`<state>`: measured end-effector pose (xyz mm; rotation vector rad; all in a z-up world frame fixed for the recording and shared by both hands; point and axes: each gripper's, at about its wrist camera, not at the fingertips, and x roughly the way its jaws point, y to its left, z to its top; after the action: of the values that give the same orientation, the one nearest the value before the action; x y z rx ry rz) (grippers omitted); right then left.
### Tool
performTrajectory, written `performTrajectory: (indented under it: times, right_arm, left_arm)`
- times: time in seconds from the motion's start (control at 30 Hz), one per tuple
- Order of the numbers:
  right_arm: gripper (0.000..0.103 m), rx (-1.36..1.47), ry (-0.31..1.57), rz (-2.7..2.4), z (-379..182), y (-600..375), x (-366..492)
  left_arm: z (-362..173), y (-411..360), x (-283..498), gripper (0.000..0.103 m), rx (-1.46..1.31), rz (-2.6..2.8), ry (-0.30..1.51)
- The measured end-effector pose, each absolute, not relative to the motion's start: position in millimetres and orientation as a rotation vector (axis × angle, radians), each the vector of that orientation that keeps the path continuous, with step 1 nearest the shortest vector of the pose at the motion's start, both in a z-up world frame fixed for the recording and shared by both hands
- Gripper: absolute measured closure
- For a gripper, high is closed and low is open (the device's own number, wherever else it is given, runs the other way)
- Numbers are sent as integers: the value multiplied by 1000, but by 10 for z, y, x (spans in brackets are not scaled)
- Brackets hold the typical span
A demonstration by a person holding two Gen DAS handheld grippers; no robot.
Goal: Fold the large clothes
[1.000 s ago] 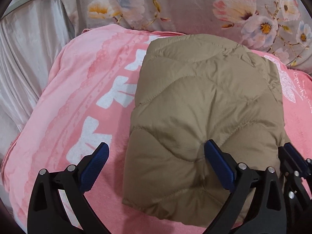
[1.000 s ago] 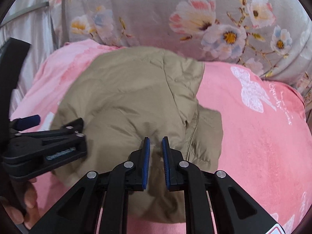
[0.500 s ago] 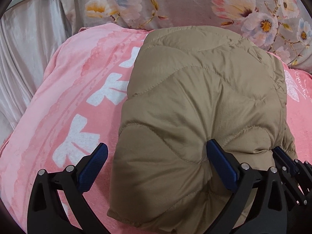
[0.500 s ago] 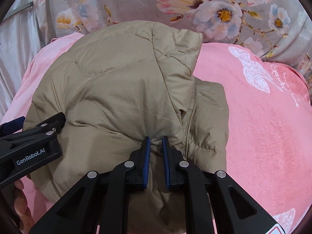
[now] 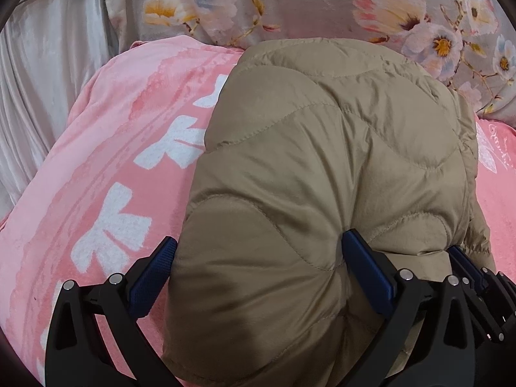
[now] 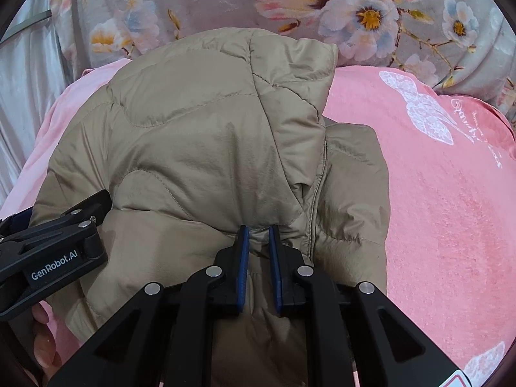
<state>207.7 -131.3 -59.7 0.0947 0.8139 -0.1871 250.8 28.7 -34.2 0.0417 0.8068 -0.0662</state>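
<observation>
Two grippers work one fold. Left wrist view: left gripper [image 5: 256, 269] spread wide, straddling puffy near edge of tan quilted jacket [image 5: 329, 167] on pink blanket [image 5: 106, 161]; bundle fills centre to 6 o'clock. Right wrist view: right gripper [image 6: 258, 248] nearly closed, pinching jacket fold at 6 o'clock. Judgement: fold mid-way; next, carry edge toward 12 o'clock, lay flat.

Only clear text we spotted was "GenRobot.AI" in white on the black body of the left gripper [image 6: 61, 245], seen from the right wrist view. The pink blanket [image 6: 451, 213] had some curly white script next to a white butterfly print, but we couldn't make out the letters. Same script showed at the edge of the left view, also unreadable.
</observation>
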Motion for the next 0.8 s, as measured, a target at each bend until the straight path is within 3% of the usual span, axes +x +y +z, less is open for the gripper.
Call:
performTrajectory:
  times: [0.5,0.53,0.6,0.63,0.8]
  right_arm:
    - [89,174,745,-155,-612,-1430,1974]
    - [84,187,735,-165,-579,-1448,1913]
    - [55,182,716,-194,-503,-1426,1763]
    - [35,161,689,-226,-448,-1395,1624]
    - [16,77,652,-226,-361,-1201,1001]
  left_arm:
    - [-392,292,2394,5,6,-59,708]
    - [-380,323,2348,5,-8,-71,707]
    - [-325,386,2227,5,-27,-92,716]
    - [-298,407,2163,5,-26,-98,714]
    - [-250,511,1591,5,-10,-133,675]
